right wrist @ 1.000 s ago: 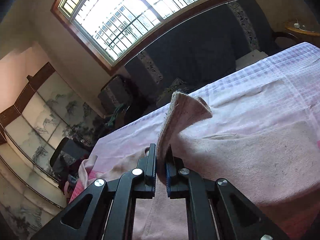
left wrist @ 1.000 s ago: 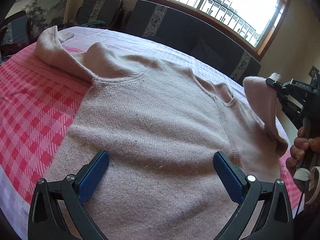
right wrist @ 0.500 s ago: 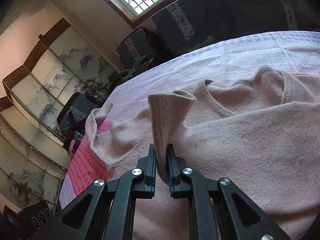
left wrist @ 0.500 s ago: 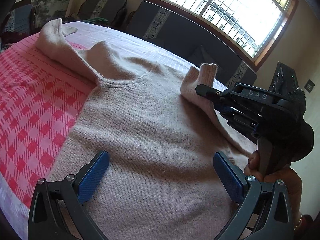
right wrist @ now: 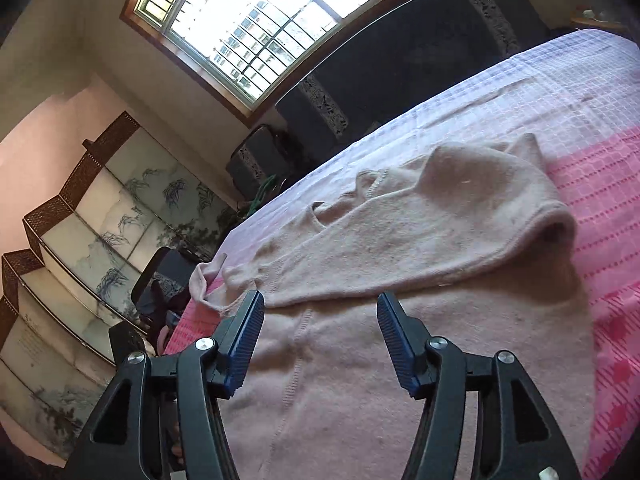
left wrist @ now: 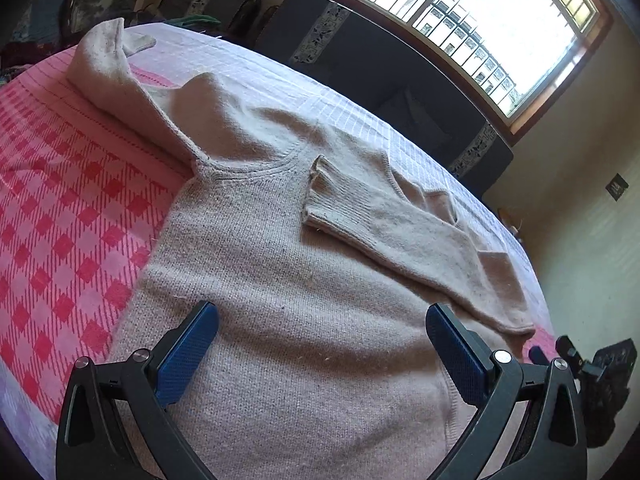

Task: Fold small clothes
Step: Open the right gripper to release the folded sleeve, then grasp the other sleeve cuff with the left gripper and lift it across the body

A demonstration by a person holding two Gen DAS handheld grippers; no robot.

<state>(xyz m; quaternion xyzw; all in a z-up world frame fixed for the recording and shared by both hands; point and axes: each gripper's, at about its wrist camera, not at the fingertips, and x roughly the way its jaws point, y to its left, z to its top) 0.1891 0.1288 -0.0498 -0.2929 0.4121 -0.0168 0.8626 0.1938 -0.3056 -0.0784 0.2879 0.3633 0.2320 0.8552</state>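
A beige knitted sweater (left wrist: 280, 280) lies flat on a pink checked cloth (left wrist: 60, 200). Its right sleeve (left wrist: 384, 220) lies folded across the chest, cuff near the neckline. The left sleeve (left wrist: 108, 72) stretches out to the far left. My left gripper (left wrist: 320, 344) is open and empty, hovering over the sweater's lower body. My right gripper (right wrist: 318, 340) is open and empty, over the sweater (right wrist: 400, 280) near the folded sleeve (right wrist: 460, 224); part of its body shows at the left wrist view's lower right (left wrist: 592, 368).
The cloth (right wrist: 600, 200) covers a table that drops off at the near edges. Dark cushioned chairs (left wrist: 360, 52) stand behind the table under a large window (left wrist: 500, 20). A painted folding screen (right wrist: 80, 248) stands at the left.
The right gripper carried the right sleeve across the chest, let it go and opened. It then drew back to the sweater's right side. The left gripper stayed open and still.
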